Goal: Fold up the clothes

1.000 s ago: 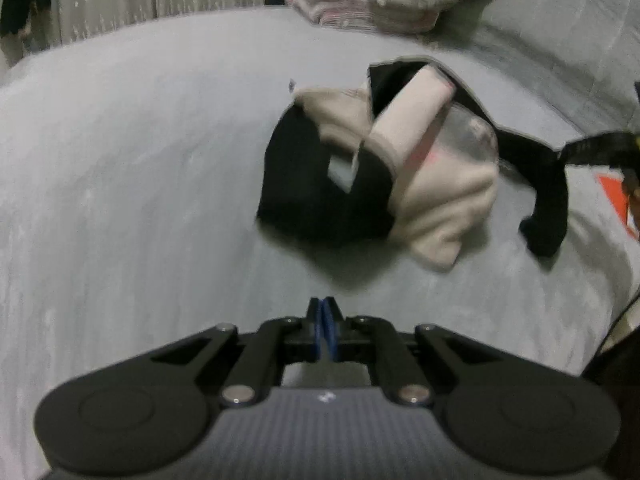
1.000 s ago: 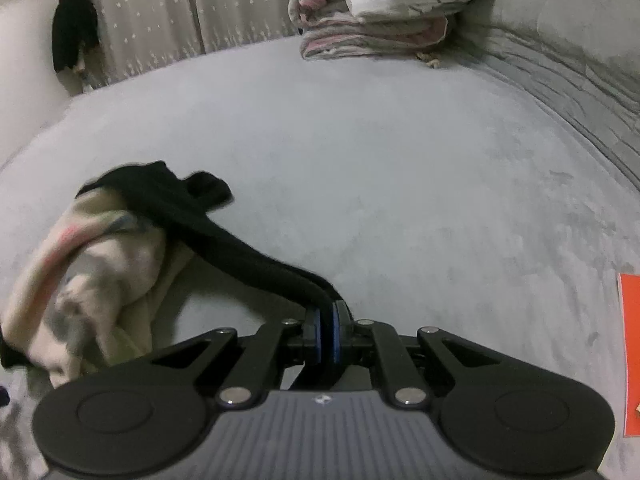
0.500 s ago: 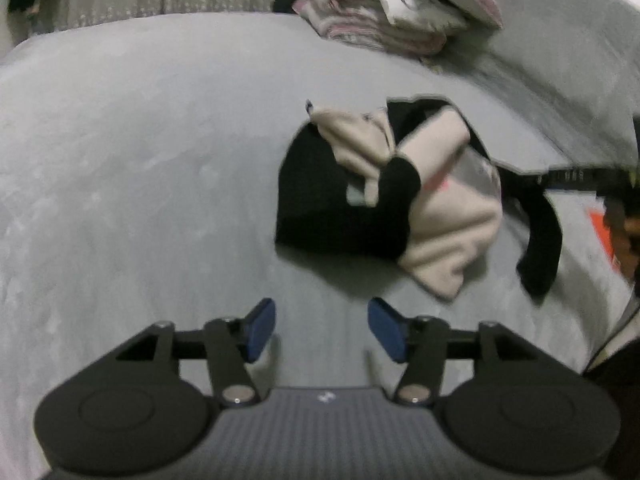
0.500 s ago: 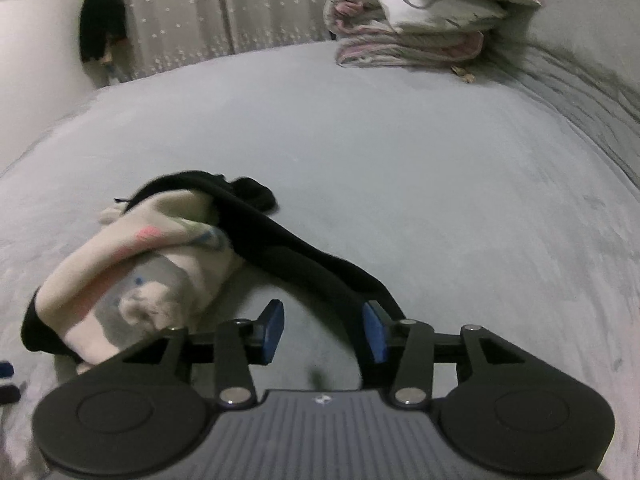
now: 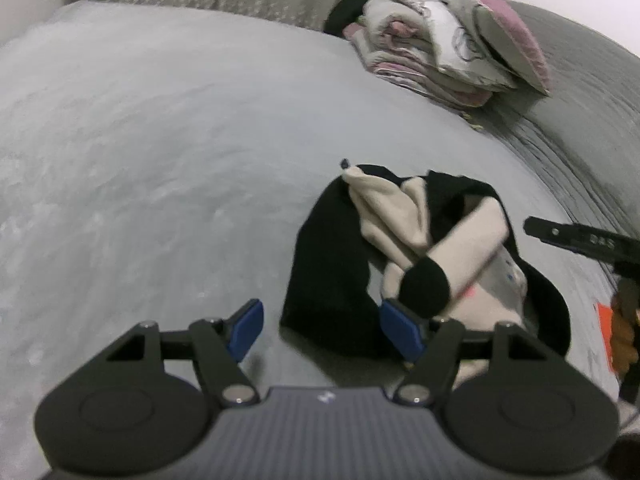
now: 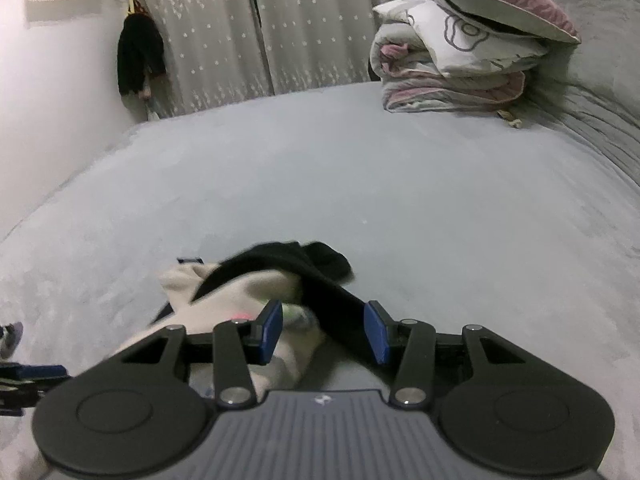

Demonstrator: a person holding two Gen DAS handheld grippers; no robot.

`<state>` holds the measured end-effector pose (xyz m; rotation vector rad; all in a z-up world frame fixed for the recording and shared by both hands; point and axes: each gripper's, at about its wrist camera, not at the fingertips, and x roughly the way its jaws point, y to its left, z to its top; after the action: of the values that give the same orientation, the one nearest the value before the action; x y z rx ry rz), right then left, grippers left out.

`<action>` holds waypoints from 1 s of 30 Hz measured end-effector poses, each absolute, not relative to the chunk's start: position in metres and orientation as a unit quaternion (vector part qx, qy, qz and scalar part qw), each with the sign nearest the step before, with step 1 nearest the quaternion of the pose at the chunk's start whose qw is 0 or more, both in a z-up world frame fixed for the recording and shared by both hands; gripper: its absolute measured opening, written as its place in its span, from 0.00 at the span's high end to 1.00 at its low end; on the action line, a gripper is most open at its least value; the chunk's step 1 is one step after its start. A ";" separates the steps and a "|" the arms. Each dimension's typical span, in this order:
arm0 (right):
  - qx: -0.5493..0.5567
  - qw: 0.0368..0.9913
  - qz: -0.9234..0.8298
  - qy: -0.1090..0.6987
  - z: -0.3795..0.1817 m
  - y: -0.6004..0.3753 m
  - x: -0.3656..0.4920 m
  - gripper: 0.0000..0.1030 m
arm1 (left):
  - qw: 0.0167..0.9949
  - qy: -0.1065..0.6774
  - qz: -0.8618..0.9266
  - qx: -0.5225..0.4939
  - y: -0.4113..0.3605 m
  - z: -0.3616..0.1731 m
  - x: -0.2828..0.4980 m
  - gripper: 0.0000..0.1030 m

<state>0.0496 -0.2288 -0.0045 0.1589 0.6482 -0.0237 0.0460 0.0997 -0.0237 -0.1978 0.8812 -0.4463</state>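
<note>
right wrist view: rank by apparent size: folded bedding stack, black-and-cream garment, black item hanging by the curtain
1. Folded bedding stack and black-and-cream garment: alike; the garment is nearer and partly hidden, so unranked.
2. Black item hanging by the curtain: smallest, also farthest.

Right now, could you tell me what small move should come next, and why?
Probably close the right tongs on the black sleeve lying between their open jaws and draw it out flat: the black-and-cream garment sits bunched on the grey bed, unfolded.

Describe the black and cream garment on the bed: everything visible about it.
The black and cream garment is soft, fleece-like cloth, cream body with black sleeves and cuffs and a small pink and grey print. It lies loosely bundled, not neatly folded, on the grey bed cover, one black sleeve trailing out between the open right gripper's blue pads. Neither gripper grips it.
</note>
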 end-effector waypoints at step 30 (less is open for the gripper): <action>0.016 0.948 -0.021 0.318 -0.035 -0.193 0.111 0.85 | 0.869 0.450 -0.171 -0.114 0.046 -0.053 0.093 0.87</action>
<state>0.1114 -0.1933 -0.0355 0.0333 0.6477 -0.0426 0.0933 0.0460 -0.0533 -0.2390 0.9419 -0.3579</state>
